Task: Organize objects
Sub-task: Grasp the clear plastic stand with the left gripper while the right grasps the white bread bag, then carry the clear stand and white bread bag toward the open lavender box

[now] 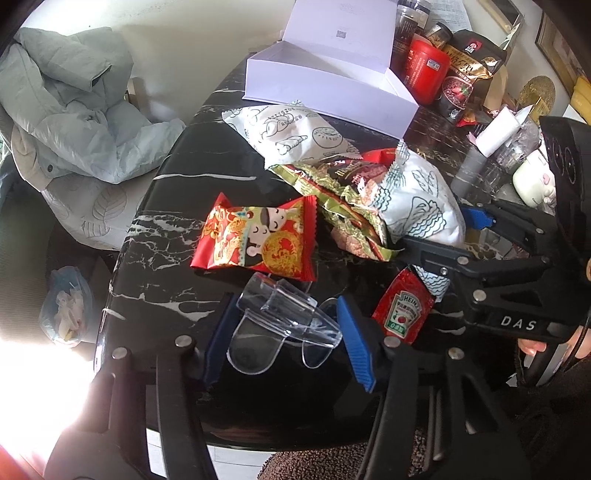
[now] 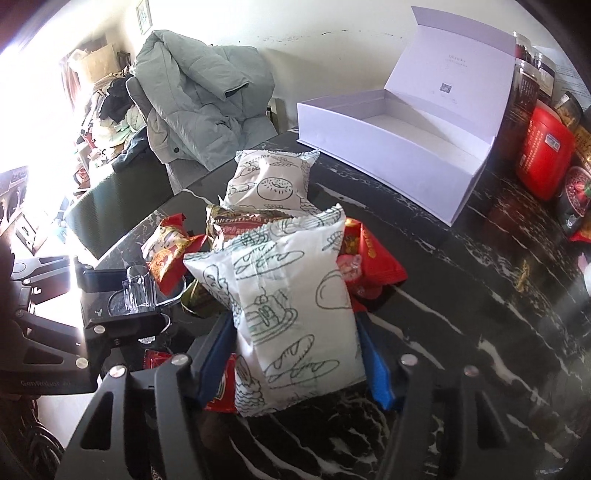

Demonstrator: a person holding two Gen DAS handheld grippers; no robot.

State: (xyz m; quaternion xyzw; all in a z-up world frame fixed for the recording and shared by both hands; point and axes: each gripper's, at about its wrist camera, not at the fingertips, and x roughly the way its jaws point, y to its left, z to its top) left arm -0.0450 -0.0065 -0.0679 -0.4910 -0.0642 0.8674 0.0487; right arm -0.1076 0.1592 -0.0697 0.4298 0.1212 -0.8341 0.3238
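With the left gripper clamping the clear cup and the right gripper squeezing the bread bag, lift both straight up, gently, toward the open box.

The table is glossy black marble with white veins. The 2 bread packets look matt white plastic film, the stand clear hard plastic, the open box smooth matt card.

A lived-in home, by the look of it. A puffy coat is slung over a chair beside the black marble table, jars and food tins crowd its far edge, and a framed picture hangs on the wall.
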